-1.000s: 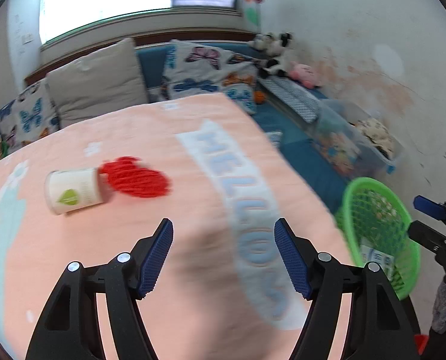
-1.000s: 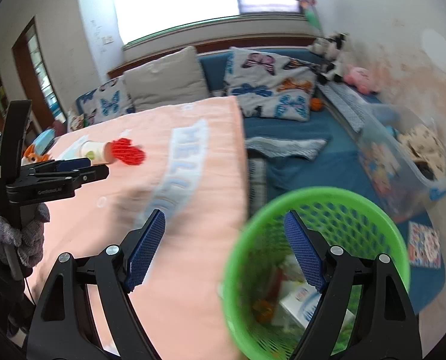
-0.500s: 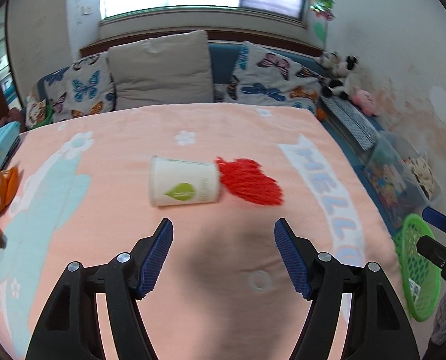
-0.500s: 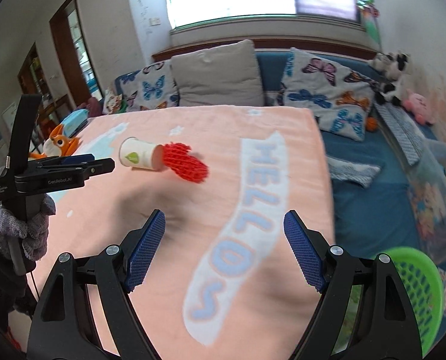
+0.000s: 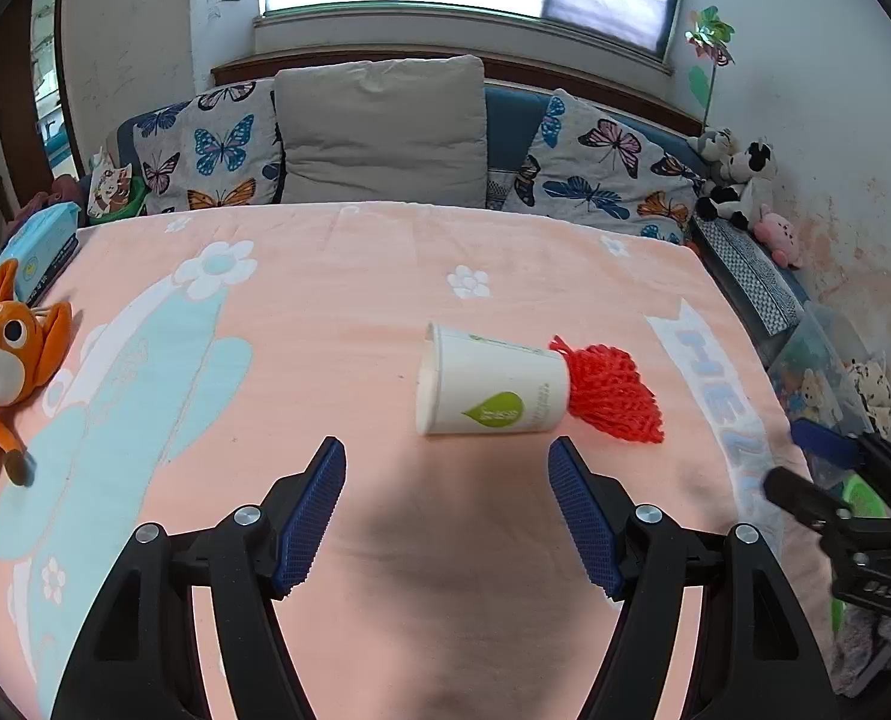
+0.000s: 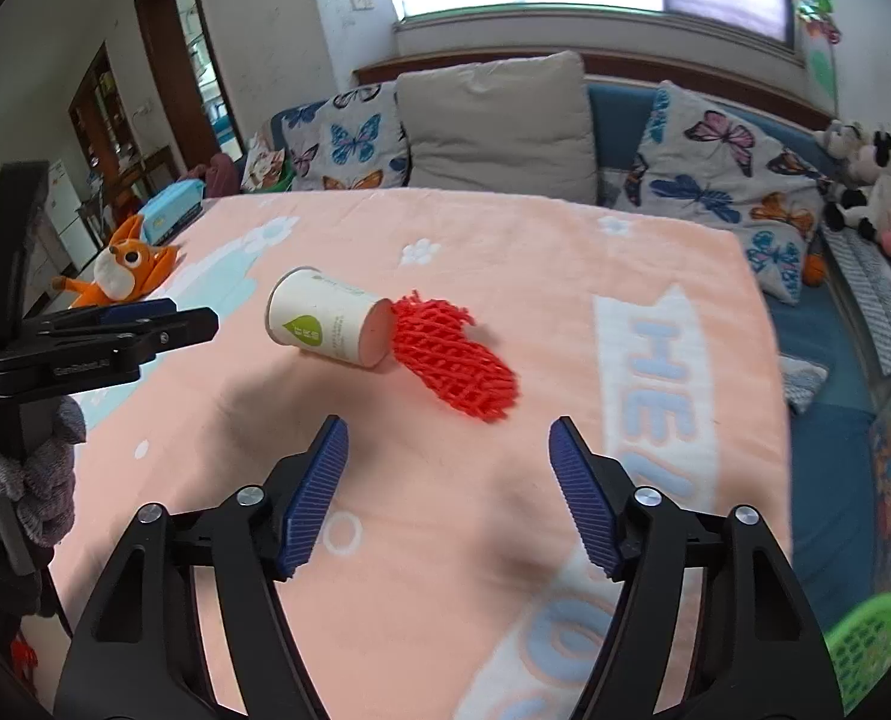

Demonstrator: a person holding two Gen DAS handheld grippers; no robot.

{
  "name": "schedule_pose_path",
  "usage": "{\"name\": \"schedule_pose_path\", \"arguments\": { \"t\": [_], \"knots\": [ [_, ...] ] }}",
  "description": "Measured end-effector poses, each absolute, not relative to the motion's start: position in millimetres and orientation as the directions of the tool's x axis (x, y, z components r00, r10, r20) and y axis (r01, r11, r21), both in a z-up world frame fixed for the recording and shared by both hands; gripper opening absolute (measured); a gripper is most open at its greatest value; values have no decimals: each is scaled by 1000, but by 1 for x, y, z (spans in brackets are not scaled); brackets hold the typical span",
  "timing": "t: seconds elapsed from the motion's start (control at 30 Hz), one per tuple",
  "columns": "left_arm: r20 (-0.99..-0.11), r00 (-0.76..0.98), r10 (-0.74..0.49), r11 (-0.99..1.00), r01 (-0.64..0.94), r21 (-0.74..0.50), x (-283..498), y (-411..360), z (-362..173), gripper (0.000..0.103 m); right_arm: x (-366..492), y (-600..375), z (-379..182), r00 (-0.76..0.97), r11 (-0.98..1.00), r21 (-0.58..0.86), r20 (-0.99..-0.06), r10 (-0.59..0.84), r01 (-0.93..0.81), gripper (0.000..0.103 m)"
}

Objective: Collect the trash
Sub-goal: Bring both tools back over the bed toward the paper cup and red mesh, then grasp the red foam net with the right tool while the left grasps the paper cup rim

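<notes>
A white paper cup [image 5: 490, 387] with a green leaf logo lies on its side on the peach blanket [image 5: 337, 300]. A red foam net [image 5: 613, 393] lies against its base. Both also show in the right wrist view, the cup [image 6: 325, 324] and the net [image 6: 454, 372]. My left gripper [image 5: 445, 516] is open and empty, just short of the cup. My right gripper [image 6: 445, 495] is open and empty, a little short of the net. A green mesh basket [image 6: 865, 654] sits on the floor at the right, beyond the bed's edge.
An orange fox plush [image 5: 4, 360] lies at the blanket's left edge, a blue pack [image 5: 40, 240] behind it. Pillows [image 5: 379, 132] line the back. Soft toys [image 5: 739, 180] and a clear storage box [image 5: 823, 372] stand along the right wall.
Both grippers have swung left, away from the green basket and over the bed. The cup and net now lie close in front of them. Both stayed open.
</notes>
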State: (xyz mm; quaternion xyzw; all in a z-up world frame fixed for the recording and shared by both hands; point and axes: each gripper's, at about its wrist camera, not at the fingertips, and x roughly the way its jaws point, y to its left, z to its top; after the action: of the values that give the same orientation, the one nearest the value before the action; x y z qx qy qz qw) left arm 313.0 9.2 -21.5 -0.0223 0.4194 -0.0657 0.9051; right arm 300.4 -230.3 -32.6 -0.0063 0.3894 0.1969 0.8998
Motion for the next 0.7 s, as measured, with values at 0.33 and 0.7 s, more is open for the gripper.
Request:
{"name": "schedule_pose_path", "arguments": {
  "t": [0.33,0.7],
  "knots": [
    [-762,630,-151,988,92,-120,335,24,-32,68,347,-196,-64,589,918,81,-744,315,-389,62],
    [-765,616,-191,982,109,-157,355,27,-47,68,385,-179,-94,571,916,37,-771,280,-399,59]
  ]
}}
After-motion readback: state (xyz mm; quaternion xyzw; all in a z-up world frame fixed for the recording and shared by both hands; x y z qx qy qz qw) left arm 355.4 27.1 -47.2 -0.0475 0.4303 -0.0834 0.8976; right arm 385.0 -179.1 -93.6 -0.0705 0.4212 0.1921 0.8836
